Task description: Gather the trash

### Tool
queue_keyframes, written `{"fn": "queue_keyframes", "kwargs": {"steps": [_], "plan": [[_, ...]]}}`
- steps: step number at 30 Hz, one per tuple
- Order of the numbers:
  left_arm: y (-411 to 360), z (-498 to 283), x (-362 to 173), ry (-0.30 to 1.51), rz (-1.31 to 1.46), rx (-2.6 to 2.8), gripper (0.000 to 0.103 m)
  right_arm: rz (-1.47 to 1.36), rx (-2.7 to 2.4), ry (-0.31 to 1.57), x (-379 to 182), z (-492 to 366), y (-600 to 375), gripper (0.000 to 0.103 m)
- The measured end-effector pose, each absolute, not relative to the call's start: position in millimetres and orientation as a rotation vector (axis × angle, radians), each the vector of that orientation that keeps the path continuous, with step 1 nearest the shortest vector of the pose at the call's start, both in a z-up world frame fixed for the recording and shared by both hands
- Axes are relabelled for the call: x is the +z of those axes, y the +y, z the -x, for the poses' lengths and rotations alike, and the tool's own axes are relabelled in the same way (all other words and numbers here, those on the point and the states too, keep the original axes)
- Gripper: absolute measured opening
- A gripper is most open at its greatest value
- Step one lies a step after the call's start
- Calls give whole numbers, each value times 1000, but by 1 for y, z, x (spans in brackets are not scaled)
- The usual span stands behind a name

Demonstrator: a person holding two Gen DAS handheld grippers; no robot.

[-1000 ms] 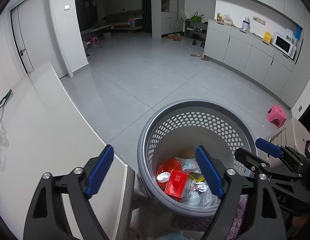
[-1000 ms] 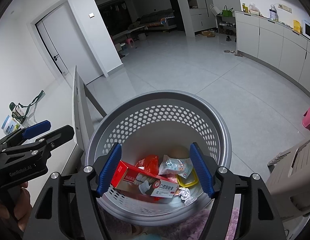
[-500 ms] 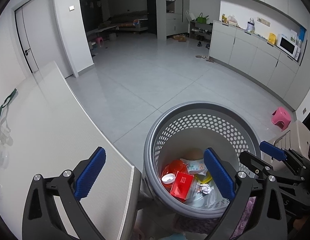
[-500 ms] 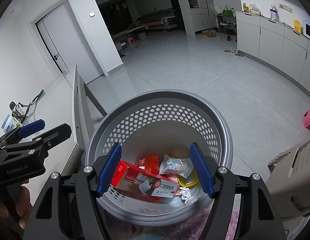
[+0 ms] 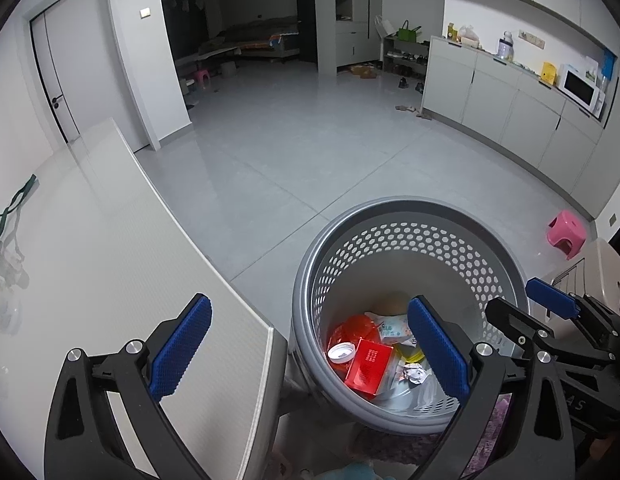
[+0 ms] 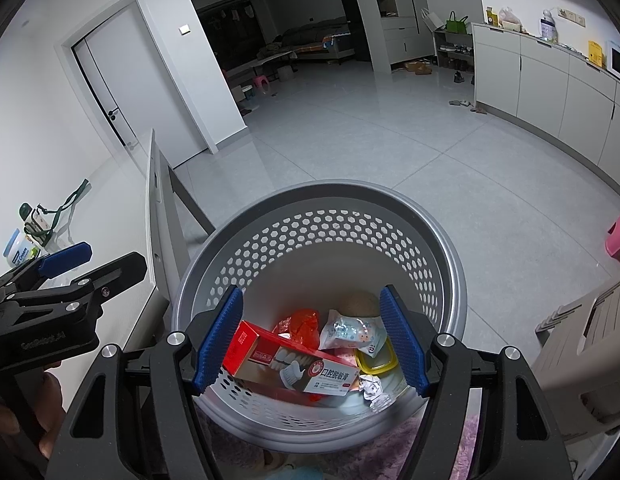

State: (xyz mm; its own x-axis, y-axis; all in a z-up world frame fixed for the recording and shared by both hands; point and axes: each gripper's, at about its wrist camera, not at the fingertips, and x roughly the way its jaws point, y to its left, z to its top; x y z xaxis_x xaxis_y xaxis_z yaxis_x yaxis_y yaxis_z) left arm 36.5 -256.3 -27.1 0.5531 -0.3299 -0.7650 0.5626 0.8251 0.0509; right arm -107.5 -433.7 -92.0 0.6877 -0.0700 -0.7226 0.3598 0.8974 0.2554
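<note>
Left wrist view: the left gripper (image 5: 307, 348) has its blue fingers (image 5: 181, 346) spread wider than a second ago, as far apart as they go, with nothing between them. One finger hangs over the near corner of the pale tabletop (image 5: 109, 264), the other over the grey perforated basket (image 5: 410, 216) that stands on the floor just beside that corner. Inside the basket lie a red box (image 5: 368, 366), a white cap (image 5: 341, 352), orange-red wrapping (image 5: 352, 328), a printed packet (image 5: 394, 326), a yellow ring (image 5: 412, 354) and a crumpled foil scrap (image 5: 414, 372). The right gripper (image 5: 550, 308) shows at the right edge, beyond the basket's rim.

Right wrist view: the right gripper (image 6: 310, 340) is unchanged from the earlier frames, its fingers (image 6: 219, 336) partly apart and holding nothing, poised above the basket (image 6: 318, 200). Below them the trash rests on the basket's bottom: a red toothpaste carton (image 6: 293, 362), the packet (image 6: 350, 330), the yellow ring (image 6: 374, 362) and the foil scrap (image 6: 372, 386). At the left the left gripper (image 6: 73, 264), held in a hand (image 6: 25, 420), reaches over the tabletop (image 6: 121, 188), where small bottles (image 6: 19, 250) stand near the far left edge.
</note>
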Motion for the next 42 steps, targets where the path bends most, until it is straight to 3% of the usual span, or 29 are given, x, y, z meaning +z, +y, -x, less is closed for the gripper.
{"fn": "queue_keyframes", "kwargs": {"steps": [42], "plan": [[-259,-38,-31,842,-314,-528,97,-391,-247,775,-92,108,-430,68]]}}
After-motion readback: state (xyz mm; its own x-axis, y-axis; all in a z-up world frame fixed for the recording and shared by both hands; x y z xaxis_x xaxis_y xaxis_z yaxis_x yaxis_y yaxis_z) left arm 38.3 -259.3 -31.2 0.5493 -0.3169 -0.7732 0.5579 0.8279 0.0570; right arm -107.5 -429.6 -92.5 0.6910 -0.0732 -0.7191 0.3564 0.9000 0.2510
